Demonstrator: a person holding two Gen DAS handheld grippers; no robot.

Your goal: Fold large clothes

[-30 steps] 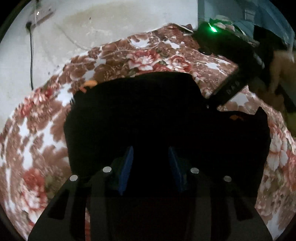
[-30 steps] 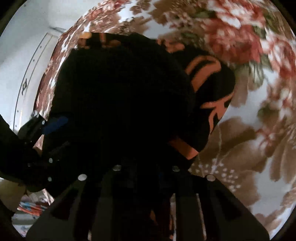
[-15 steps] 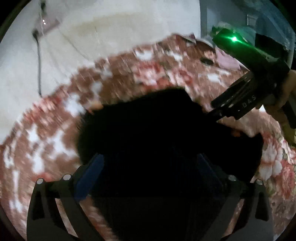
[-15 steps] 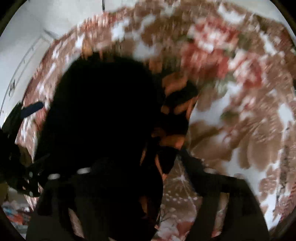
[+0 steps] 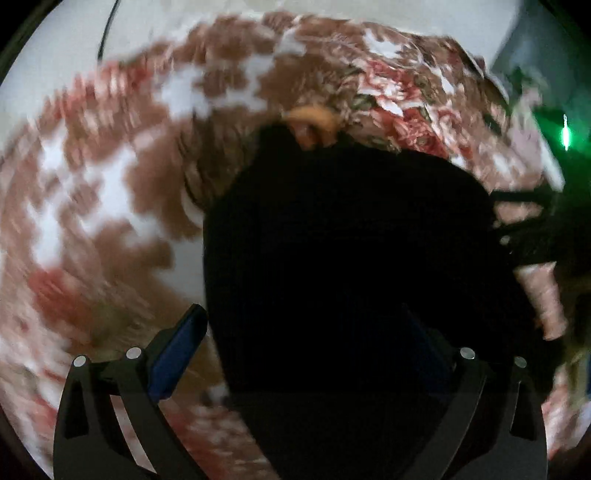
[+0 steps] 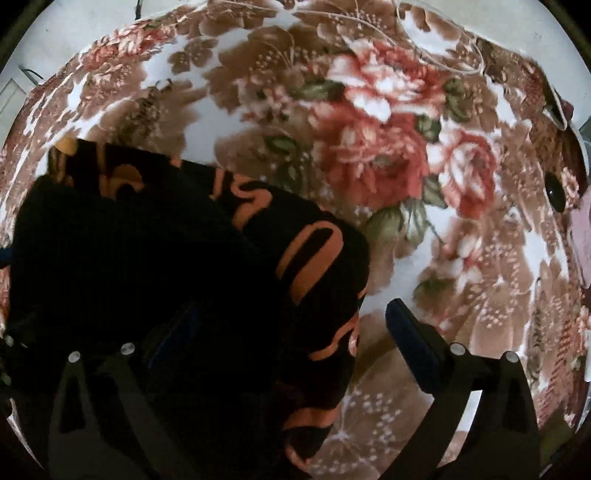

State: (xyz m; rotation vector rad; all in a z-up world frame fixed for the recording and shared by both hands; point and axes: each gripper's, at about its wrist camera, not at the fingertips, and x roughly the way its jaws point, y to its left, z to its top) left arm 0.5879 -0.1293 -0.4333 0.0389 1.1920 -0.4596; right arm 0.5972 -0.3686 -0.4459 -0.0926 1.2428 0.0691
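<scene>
A black garment with orange lettering lies folded in a compact bundle on the floral bedspread, in the left wrist view (image 5: 351, 251) and in the right wrist view (image 6: 155, 266). My left gripper (image 5: 303, 354) is open, its blue pads wide apart over the near edge of the bundle, holding nothing. My right gripper (image 6: 291, 343) is open too, its left finger over the dark cloth and its right finger (image 6: 413, 343) over bare bedspread. The left wrist view is motion-blurred. The right gripper's body with a green light (image 5: 565, 133) shows at the far right there.
The floral bedspread (image 6: 388, 147) stretches all around the bundle. A white wall with a hanging cable (image 5: 107, 33) lies beyond the bed. A small dark object (image 6: 556, 194) sits near the bed's right edge.
Both grippers have opened wide, let go of the garment and drawn back. The bundle now lies flat on the bed with more bedspread showing around it.
</scene>
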